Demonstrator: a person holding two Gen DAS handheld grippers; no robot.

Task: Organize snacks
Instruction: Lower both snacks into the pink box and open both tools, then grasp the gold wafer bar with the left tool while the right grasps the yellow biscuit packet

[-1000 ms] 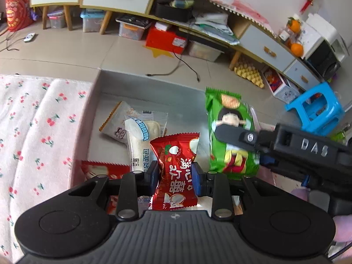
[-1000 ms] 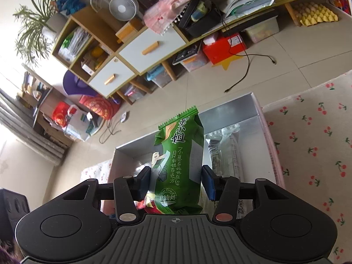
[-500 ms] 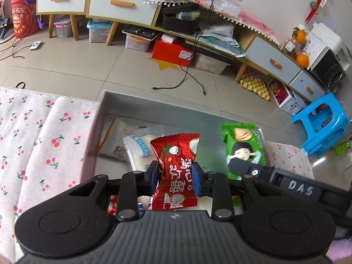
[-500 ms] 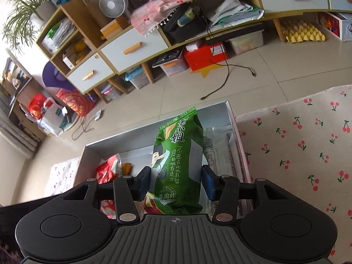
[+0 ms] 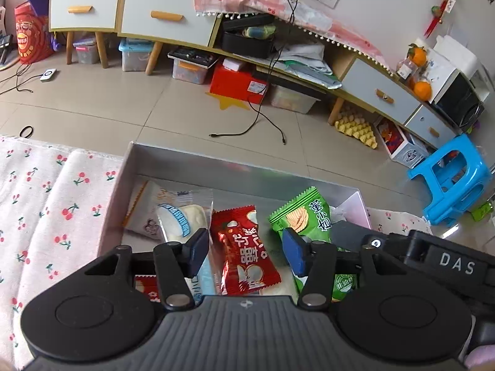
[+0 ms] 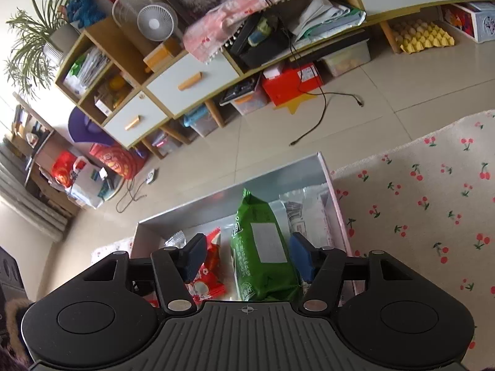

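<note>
Snags are risked if either set of opening fingers, left gripper (image 5: pixel 244 255) around the freed red packet (image 5: pixel 244 256) and right gripper (image 6: pixel 247 255) around the green packet (image 6: pixel 263 253), is lifted carelessly, with either dragged toward 12 o'clock out of the grey box (image 5: pixel 247 173).

The silver box (image 5: pixel 173 167) is crowded: a white packet (image 5: pixel 182 219) lies at its left, a red packet (image 5: pixel 244 247) in the middle, a green packet (image 5: pixel 304 216) right of it, clear wrappers (image 6: pixel 306 213) against the right wall. Bare box floor shows only along the far wall. The right gripper (image 5: pixel 402 253) bars the box's right side in the left view. The cherry-print cloth (image 6: pixel 433 204) lies open on both sides of the box.
</note>
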